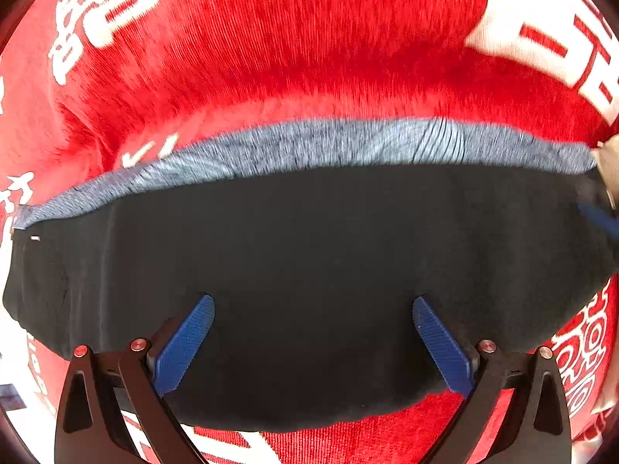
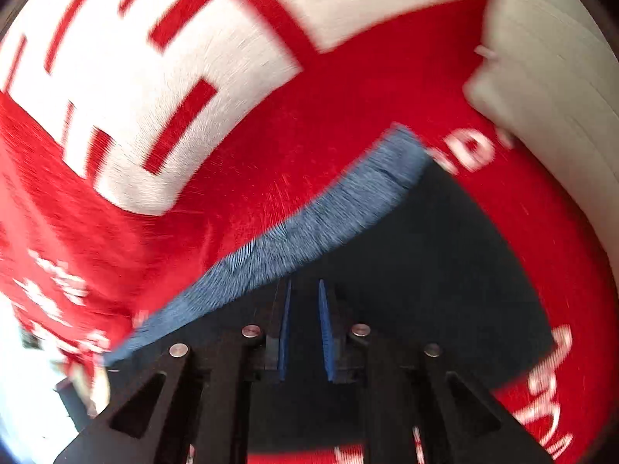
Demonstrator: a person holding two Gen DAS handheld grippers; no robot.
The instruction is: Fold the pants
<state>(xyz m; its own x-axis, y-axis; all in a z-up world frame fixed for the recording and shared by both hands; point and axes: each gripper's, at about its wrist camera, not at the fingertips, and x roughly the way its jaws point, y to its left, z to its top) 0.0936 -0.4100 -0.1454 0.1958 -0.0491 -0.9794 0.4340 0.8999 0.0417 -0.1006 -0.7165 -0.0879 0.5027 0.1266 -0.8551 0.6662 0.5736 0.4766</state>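
Between our left gripper's point(image 1: 313, 309) wide-spread jaws lies the dark body of the pants point(image 1: 309, 270), flat on a red cloth with white lettering point(image 1: 309, 38). Nothing is pinched there; the blue pads point(image 1: 185, 344) stand well apart and we cannot tell whether their tips touch the fabric. Ahead of the jaws runs the blue-grey waistband point(image 1: 329, 143), stretching across the whole view from left to right. At the far right end of that band a blurred blue shape shows, too smeared to name with confidence.

Seen from the right wrist, our right gripper point(image 2: 304, 286) has its jaws drawn nearly together, only a narrow slot left between the pads. Dark pants fabric point(image 2: 445, 270) fills the area around and beyond the tips, and the waistband point(image 2: 294, 243) passes just ahead of them, slanting up to the right. Whether a fold of cloth sits in that slot we cannot tell; the view is blurred. A pale grey object point(image 2: 549, 77) lies beyond, up to the right.

We judge this to be the grasping step at the waist edge. Next, the left jaws need to close on the fabric too, so both ends can lift together and carry the waist over evenly.
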